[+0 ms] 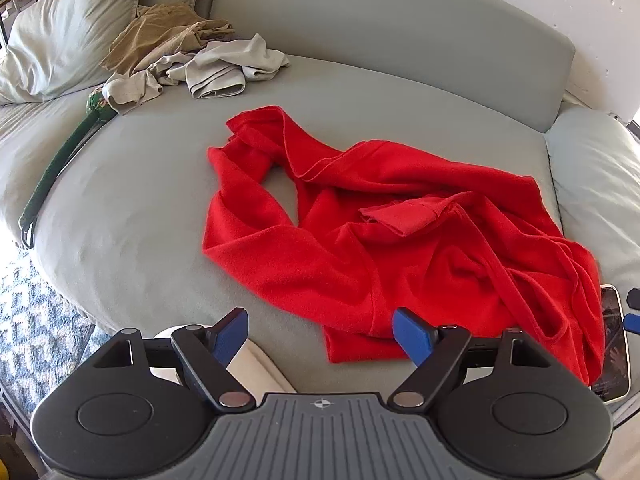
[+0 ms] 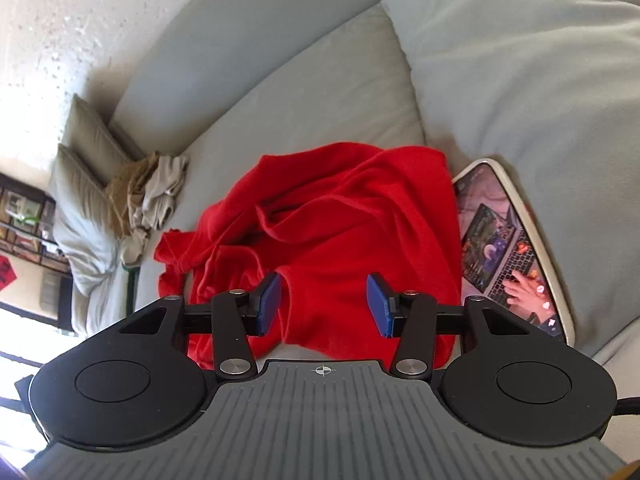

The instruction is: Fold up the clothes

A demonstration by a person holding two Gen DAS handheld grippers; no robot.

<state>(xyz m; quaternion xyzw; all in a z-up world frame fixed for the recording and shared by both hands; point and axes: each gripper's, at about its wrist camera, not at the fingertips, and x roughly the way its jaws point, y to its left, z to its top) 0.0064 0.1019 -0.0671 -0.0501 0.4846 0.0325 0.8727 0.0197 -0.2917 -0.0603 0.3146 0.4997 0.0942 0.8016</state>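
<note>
A crumpled red garment (image 1: pixel 384 236) lies spread on the grey sofa seat (image 1: pixel 132 216). It also shows in the right wrist view (image 2: pixel 332 232). My left gripper (image 1: pixel 320 340) is open and empty, low over the seat at the garment's near edge. My right gripper (image 2: pixel 324 304) is open and empty, right above the garment's near part, with red cloth between and below its blue pads (image 2: pixel 378 306). I cannot tell if the pads touch the cloth.
A pile of tan and grey clothes (image 1: pixel 188 56) lies at the back of the seat by a pillow (image 1: pixel 68 28). A green strap (image 1: pixel 64 152) runs along the left edge. A lit phone (image 2: pixel 508 248) lies right of the garment, next to a cushion (image 1: pixel 600 184).
</note>
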